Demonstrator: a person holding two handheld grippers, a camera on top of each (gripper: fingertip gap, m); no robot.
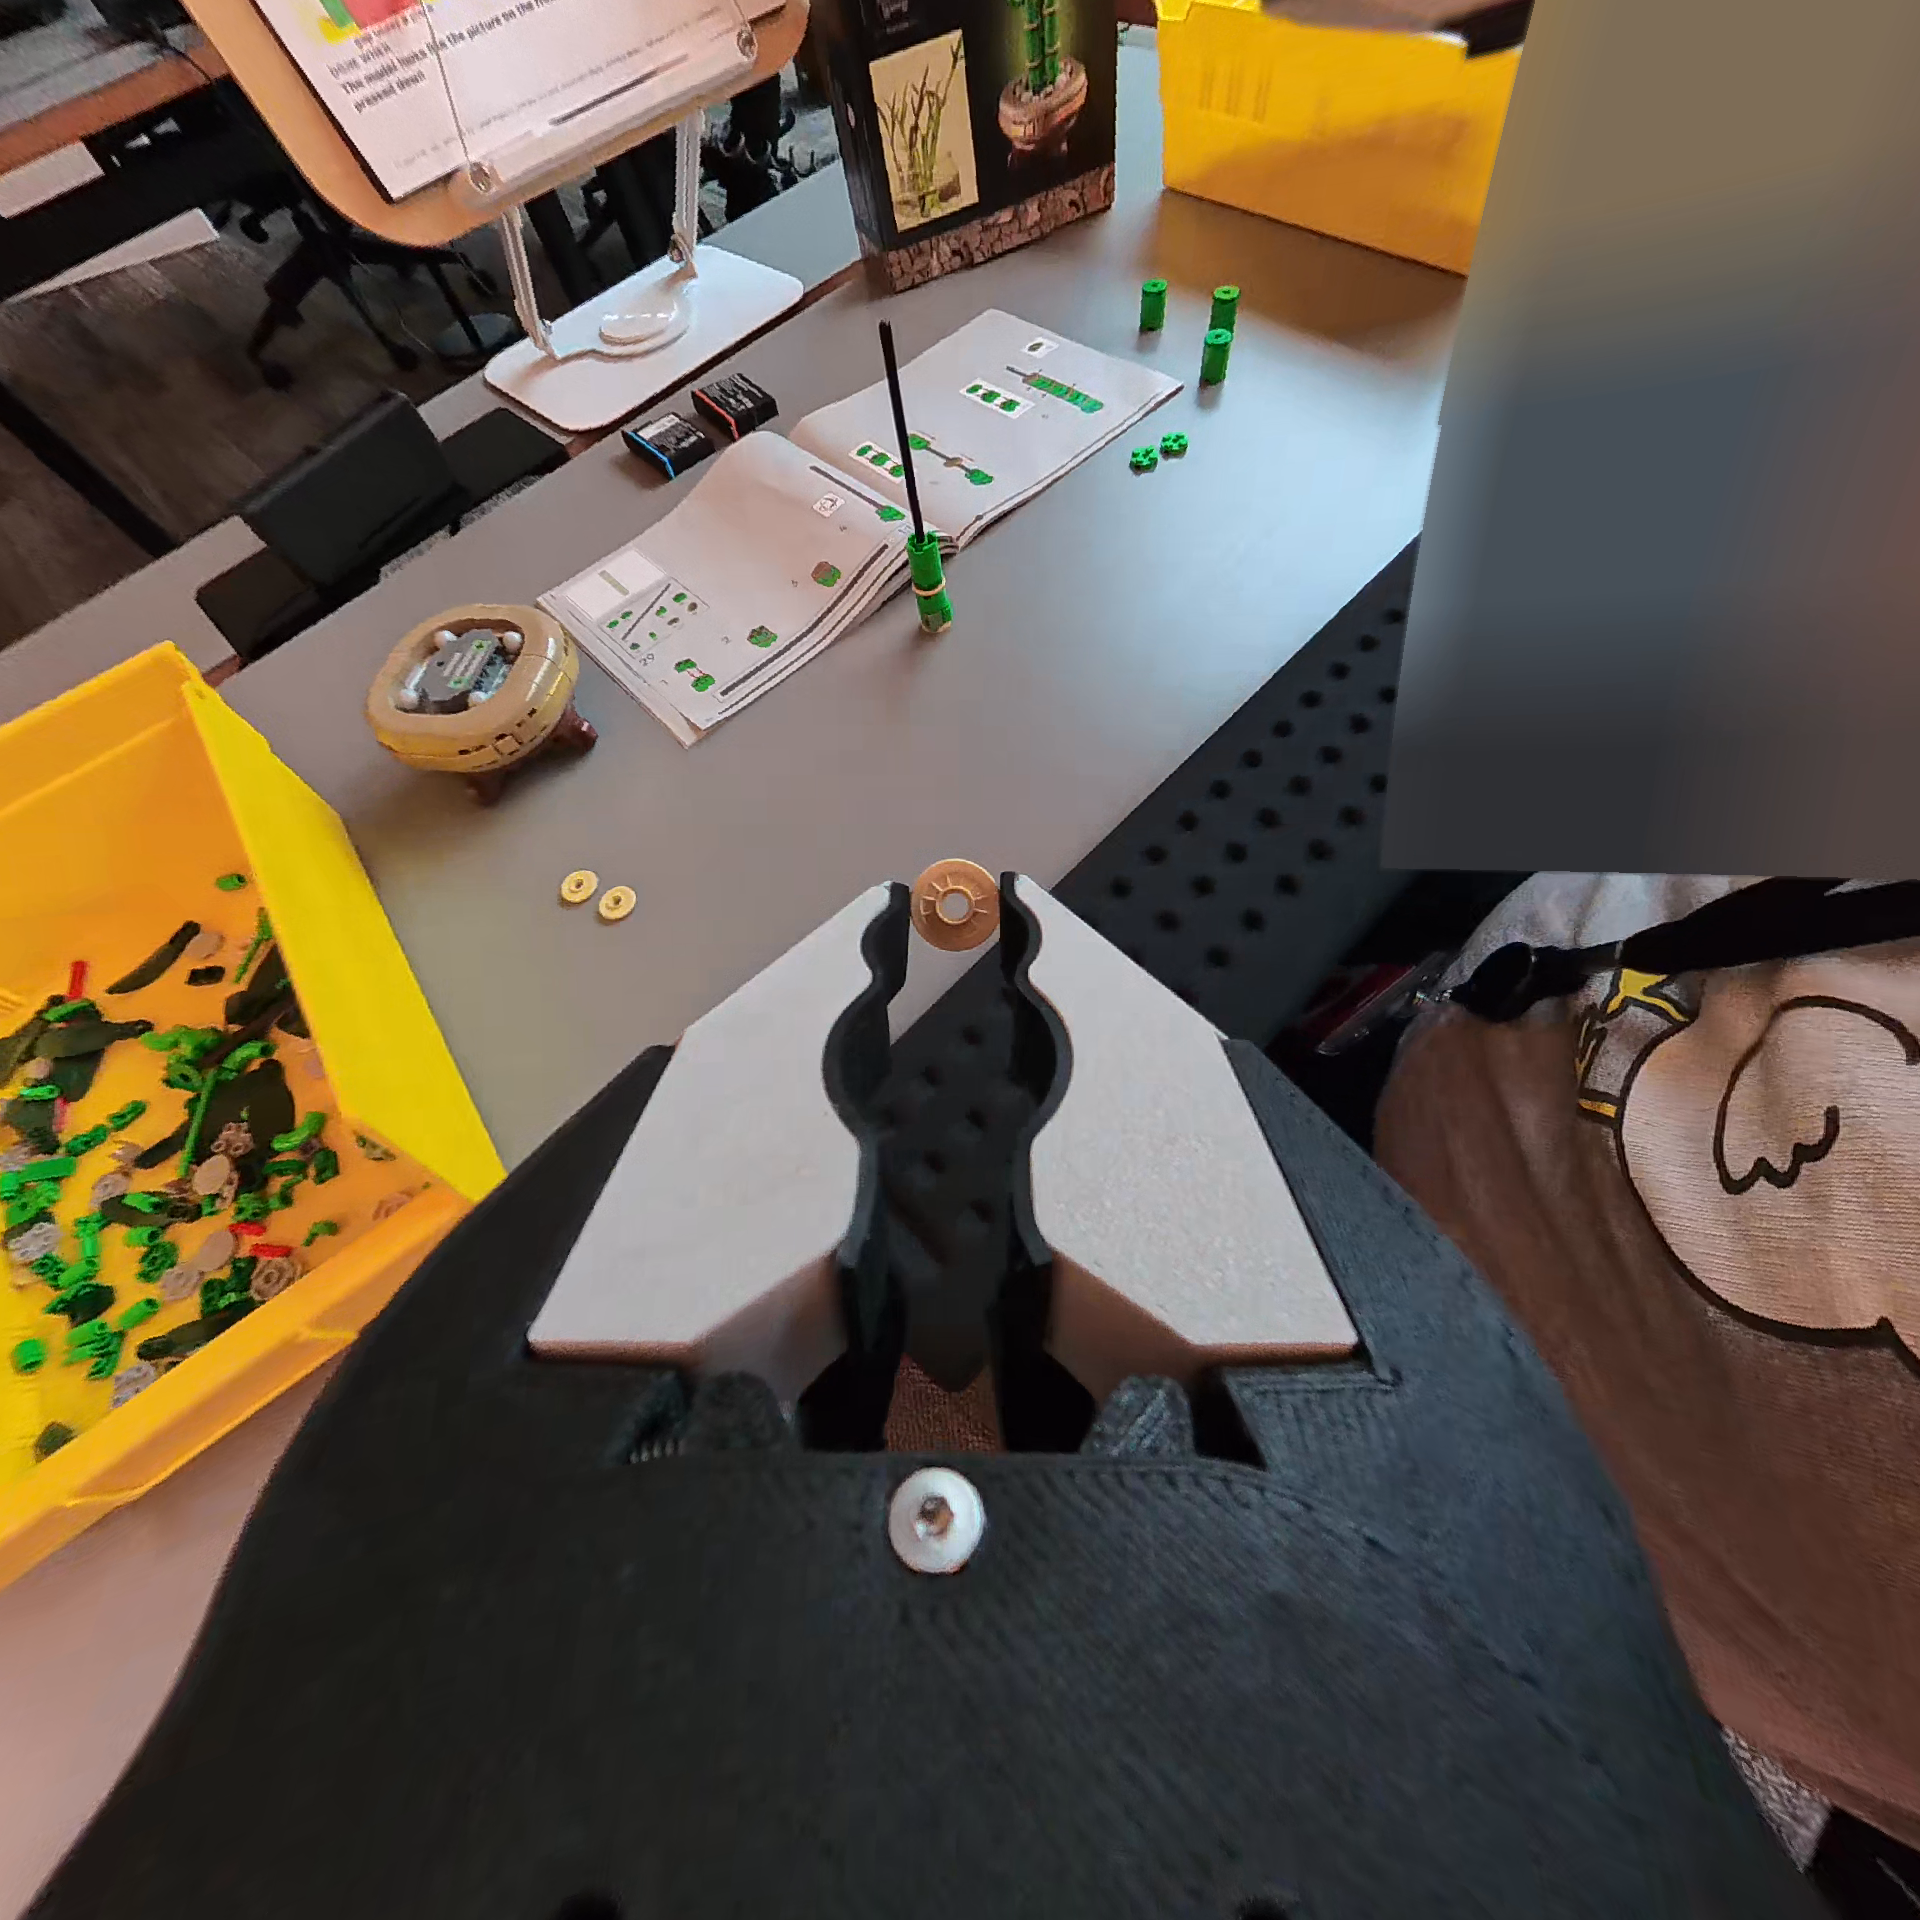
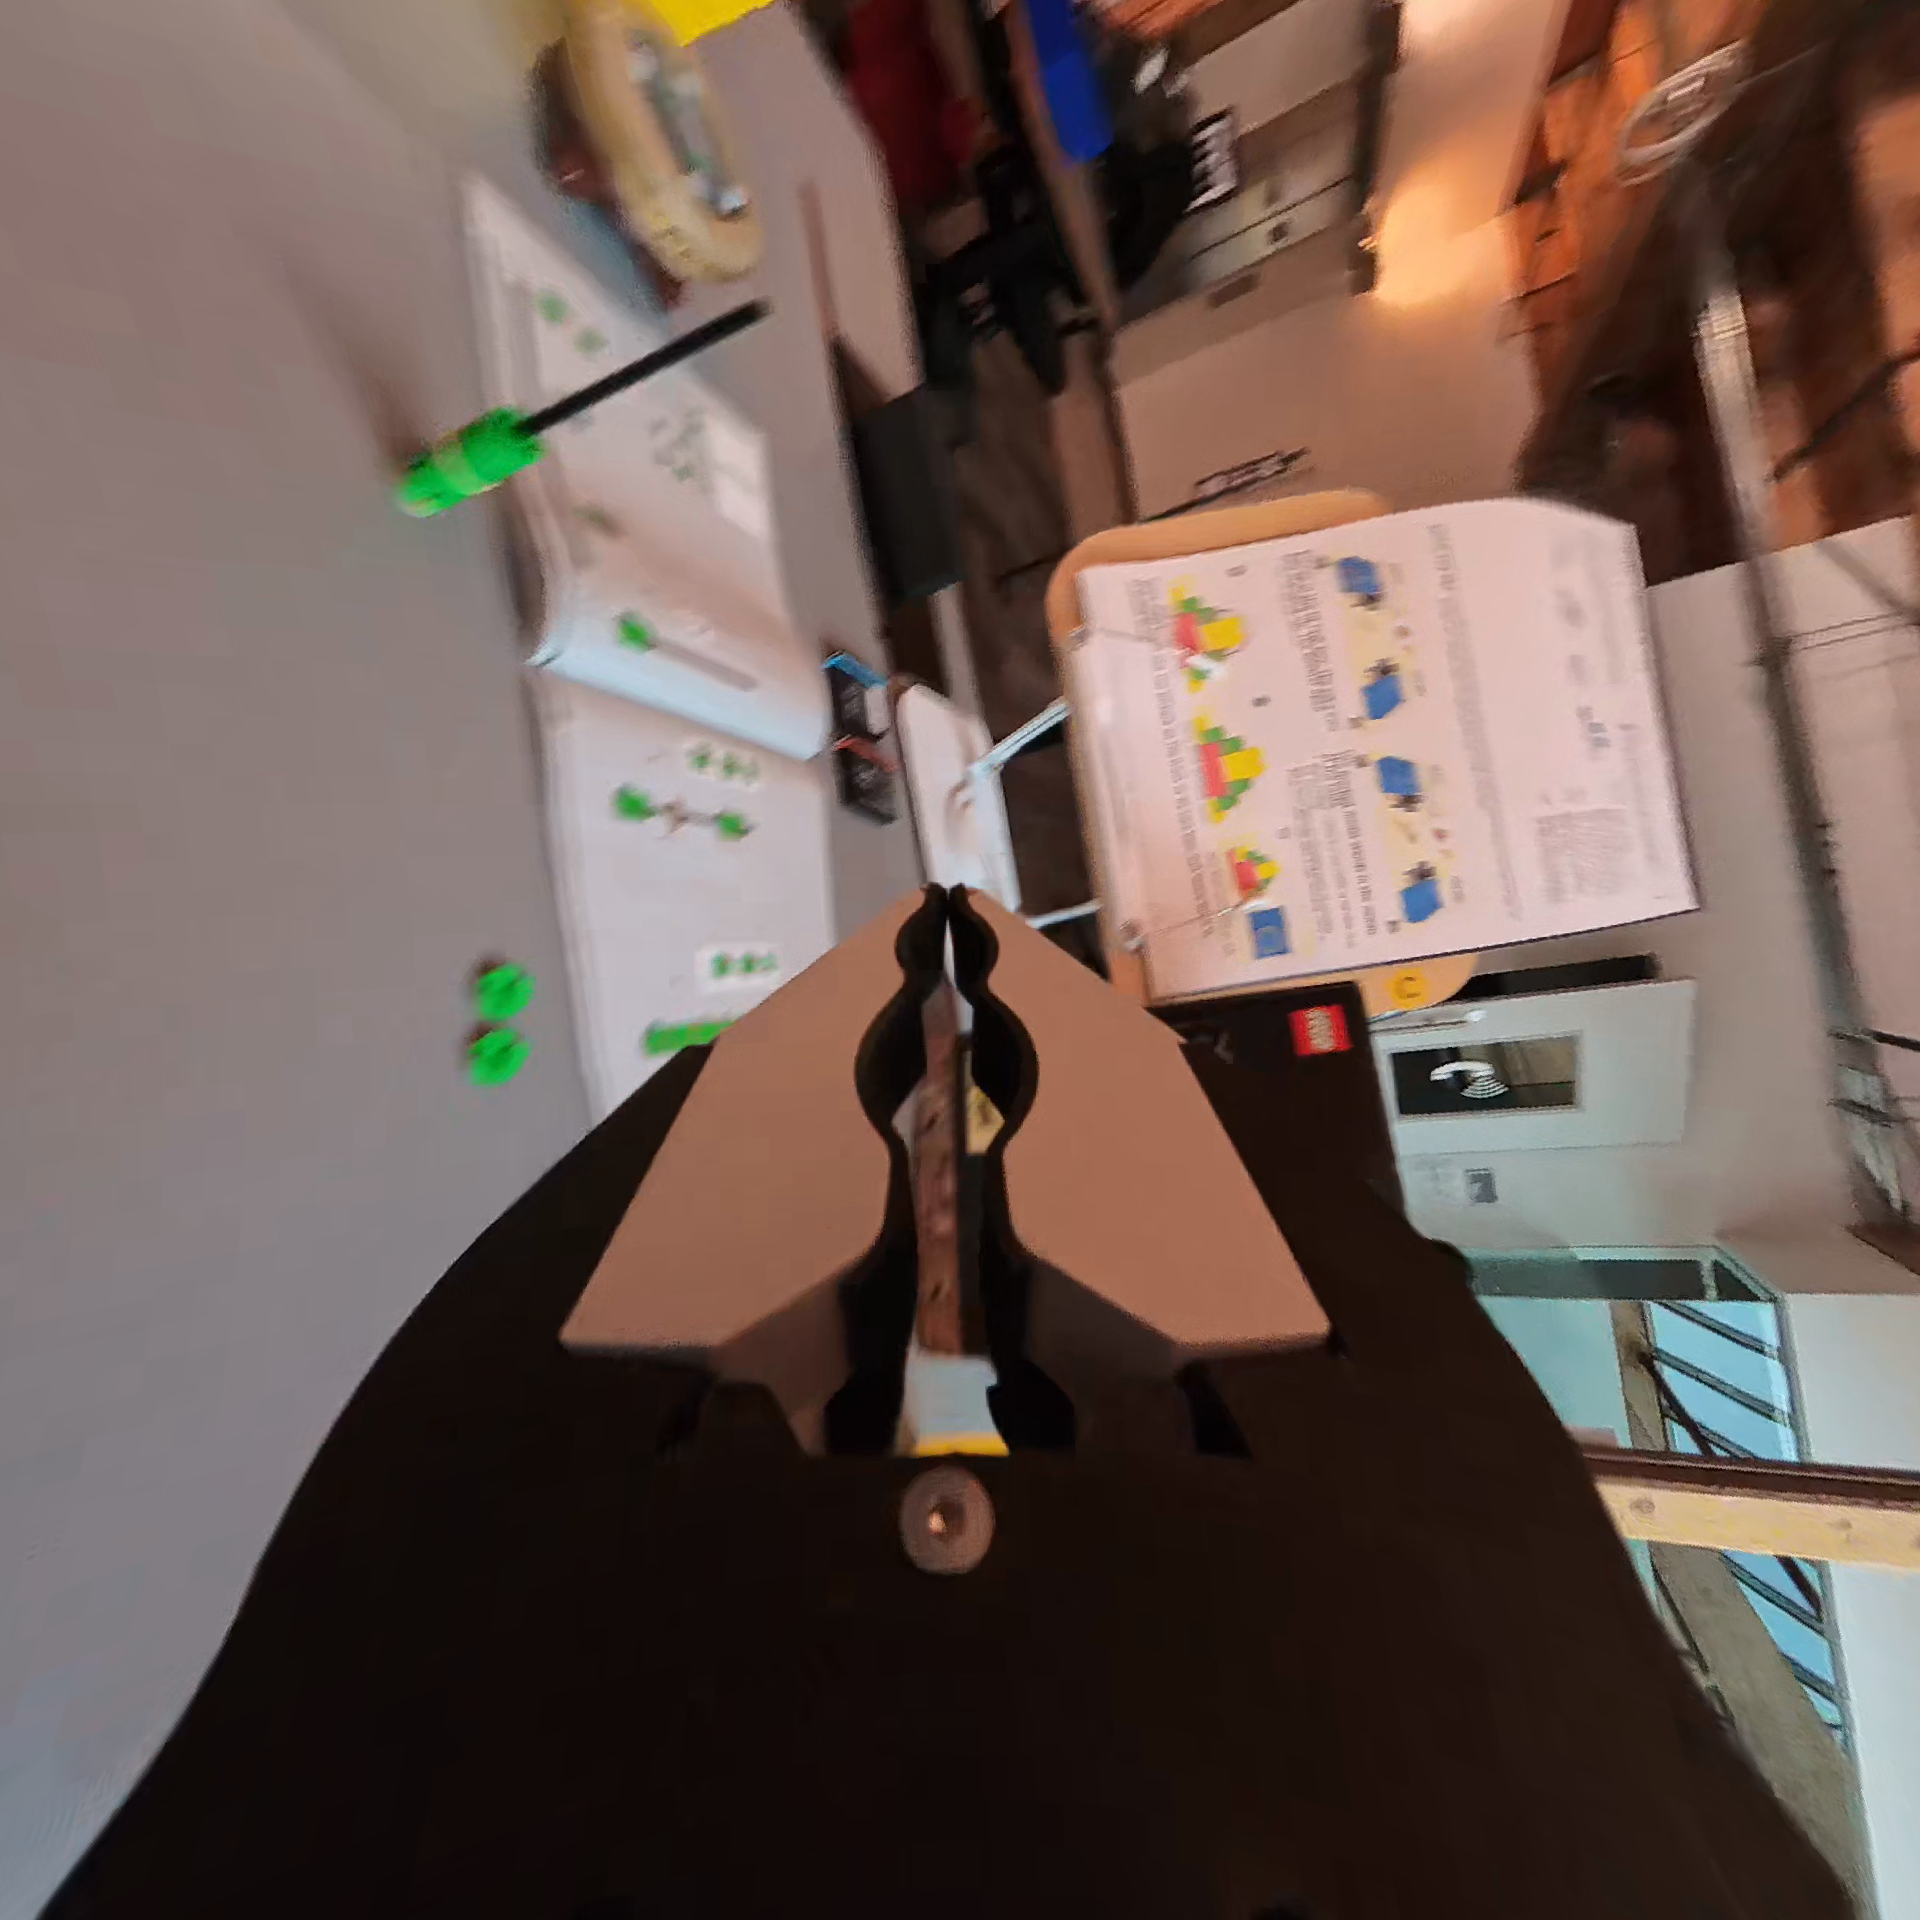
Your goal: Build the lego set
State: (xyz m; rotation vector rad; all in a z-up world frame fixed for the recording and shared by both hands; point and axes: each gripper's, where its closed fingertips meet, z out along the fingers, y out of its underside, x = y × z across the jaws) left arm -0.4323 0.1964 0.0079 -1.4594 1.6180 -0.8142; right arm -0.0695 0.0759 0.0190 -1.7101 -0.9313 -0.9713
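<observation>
- Left wrist view looks from above the near worktop (image 1: 1091,665) edge, angled down towards the far side.
- Right wrist view is rolled sideways, blurred, facing the far side.
- Both share the open booklet (image 1: 831,520) (image 2: 675,727) and the green stalk piece (image 1: 928,592) (image 2: 473,462).

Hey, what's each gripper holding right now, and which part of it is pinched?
The left gripper pinches a tan round disc by its opposite rim edges, between the fingertips. The right gripper is closed on nothing.
</observation>
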